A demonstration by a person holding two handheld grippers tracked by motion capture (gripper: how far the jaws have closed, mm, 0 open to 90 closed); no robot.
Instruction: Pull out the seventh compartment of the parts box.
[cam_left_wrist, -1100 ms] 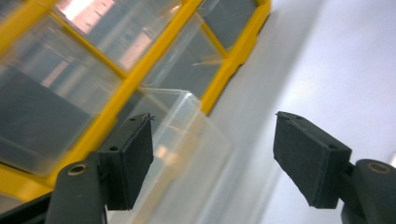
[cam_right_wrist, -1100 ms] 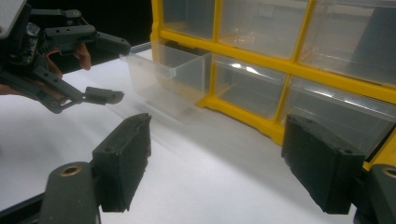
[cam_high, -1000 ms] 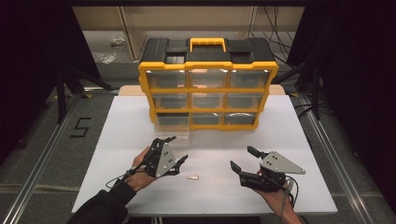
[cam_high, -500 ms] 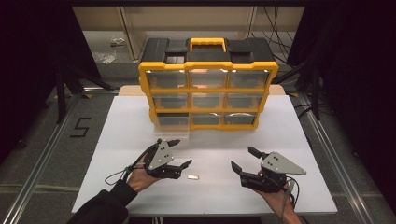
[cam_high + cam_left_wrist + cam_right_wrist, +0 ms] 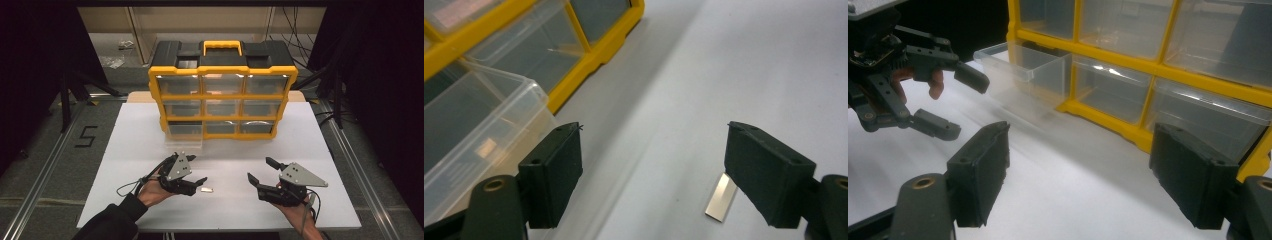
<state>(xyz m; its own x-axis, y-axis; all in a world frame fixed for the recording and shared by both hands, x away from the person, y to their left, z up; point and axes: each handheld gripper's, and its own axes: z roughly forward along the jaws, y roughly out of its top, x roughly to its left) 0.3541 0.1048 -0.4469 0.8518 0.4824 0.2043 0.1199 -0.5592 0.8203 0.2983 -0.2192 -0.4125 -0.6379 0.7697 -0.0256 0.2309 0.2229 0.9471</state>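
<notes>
A yellow and black organizer with clear drawers stands at the back of the white table. Its bottom-left drawer is pulled out. A small flat metal strip lies on the table just beside my left gripper. That gripper is open, its jaws have just widened a little, and nothing is between them. My right gripper hovers open and empty at the front right, facing the organizer.
Bare white table lies between the two grippers and in front of the organizer. Metal rails run along the floor on both sides, and a "5" mark is on the floor at the left.
My left gripper has tipped slightly toward the metal strip and its jaws stand a bit wider. The strip, the drawer and the right gripper have stayed put.
</notes>
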